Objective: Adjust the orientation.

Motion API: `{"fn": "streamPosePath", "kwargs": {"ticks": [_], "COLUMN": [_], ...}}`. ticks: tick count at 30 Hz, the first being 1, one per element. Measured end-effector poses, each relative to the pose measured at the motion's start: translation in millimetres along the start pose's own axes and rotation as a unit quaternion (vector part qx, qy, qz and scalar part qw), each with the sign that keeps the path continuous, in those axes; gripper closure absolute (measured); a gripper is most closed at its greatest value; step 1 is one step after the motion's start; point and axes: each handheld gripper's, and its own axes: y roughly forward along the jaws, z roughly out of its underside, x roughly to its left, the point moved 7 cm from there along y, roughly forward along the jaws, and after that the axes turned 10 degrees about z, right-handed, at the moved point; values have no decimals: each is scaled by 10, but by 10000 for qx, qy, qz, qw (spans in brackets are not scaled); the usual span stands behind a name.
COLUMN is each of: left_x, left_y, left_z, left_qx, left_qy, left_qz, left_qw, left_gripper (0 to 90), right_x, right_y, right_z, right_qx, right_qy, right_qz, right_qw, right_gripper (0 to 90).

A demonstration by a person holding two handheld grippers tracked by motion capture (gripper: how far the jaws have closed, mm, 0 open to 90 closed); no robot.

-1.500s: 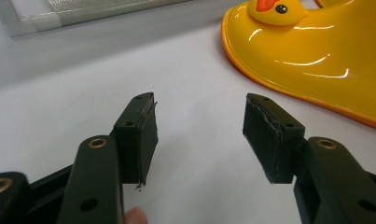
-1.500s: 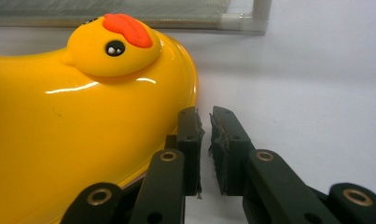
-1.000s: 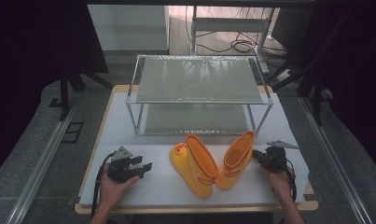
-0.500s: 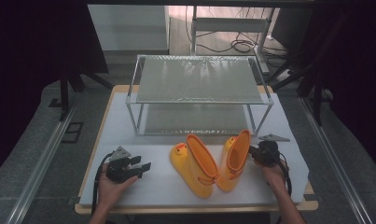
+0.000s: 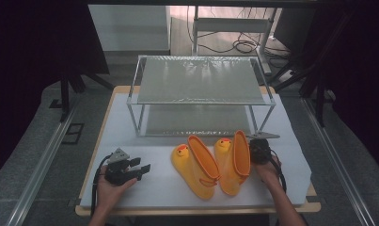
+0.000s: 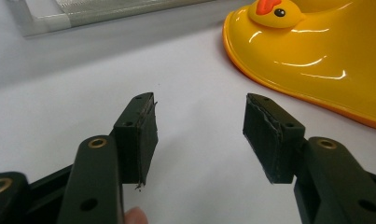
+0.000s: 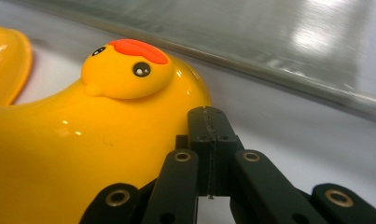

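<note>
Table: a white-topped work surface, and everything below rests on it; it is bare between the two grippers and the boots.
Rack: a two-shelf metal frame with mesh shelves, standing beyond both grippers' jaws, well past the boots. Judging by its empty shelves, it is where the boots are meant to go.
Right boot: a glossy yellow rain boot with a duck's face on the toe, lying on its side. It sits just left of the right jaws, its side touching or almost touching them.
Left boot: the matching boot, also on its side, beside its pair. It lies ahead and to the right of the left jaws, apart from them.
Right gripper: its jaws are pressed together with nothing between them. They lie against the right boot's flank, so it looks to be nudging the boot rather than gripping it.
Left gripper: its jaws are spread wide over bare table, holding nothing. It rests low in the hand, seemingly waiting, aimed toward the left boot's toe.
</note>
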Motion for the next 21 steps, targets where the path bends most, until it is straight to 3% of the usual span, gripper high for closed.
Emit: {"fn": "streamPosePath", "kwargs": {"ticks": [8, 9, 13, 15, 18, 21], "left_x": [5, 1, -1, -3, -6, 2], "left_y": [-8, -10, -17, -32, -47, -74], "left_z": [0, 5, -1, 2, 7, 3], "left_qx": [-7, 12, -21, -30, -38, -86], "left_qy": [-20, -5, -20, -38, -5, -44], "left_qz": [-43, -68, -46, -58, -66, -84], "left_qw": [10000, 10000, 10000, 10000, 10000, 9999], "left_gripper": [441, 441, 441, 441, 441, 441], "right_x": [173, 216, 304, 401, 426, 322], "right_y": [45, 53, 63, 66, 79, 24], "right_z": [-32, -42, -63, -82, -87, -80], "right_qx": [-128, -143, -167, -175, -168, -177], "right_qy": [-204, -247, -394, -588, -613, -410], "right_qz": [-515, -662, -864, -1014, -1039, -934], "right_qw": [9984, 9974, 9953, 9929, 9926, 9946], "right_gripper": [894, 895, 894, 894, 890, 866]}}
